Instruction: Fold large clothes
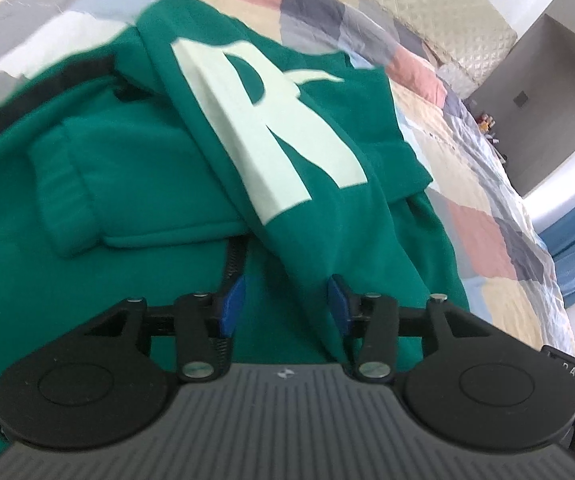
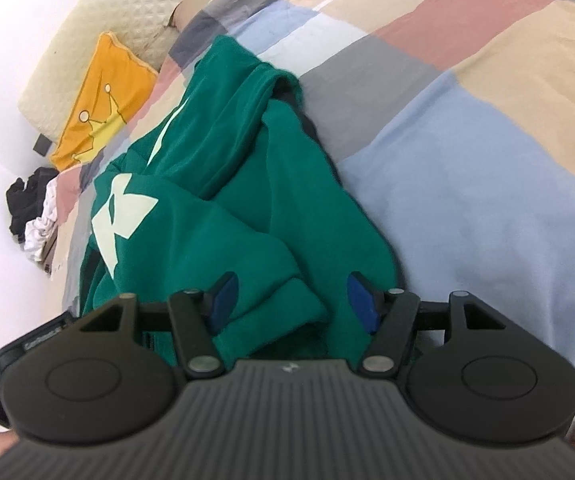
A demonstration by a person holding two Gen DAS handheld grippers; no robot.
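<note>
A green zip-up hoodie (image 1: 135, 184) with a large pale letter print (image 1: 271, 136) lies on a patchwork quilt. One sleeve is folded across its body, and a ribbed cuff (image 1: 67, 208) lies at the left. My left gripper (image 1: 285, 304) is open, its blue pads on either side of the folded sleeve, just above the cloth. In the right wrist view the same hoodie (image 2: 247, 200) lies bunched. My right gripper (image 2: 293, 300) is open, its pads on either side of a ribbed cuff (image 2: 279, 316), not closed on it.
The patchwork quilt (image 2: 467, 140) covers the bed to the right of the hoodie. A yellow pillow (image 2: 103, 100) and a cream padded headboard (image 2: 99, 32) are at the far end. Dark and white clothes (image 2: 31, 208) lie by the bed's left edge. A grey cabinet (image 1: 547, 92) stands beside the bed.
</note>
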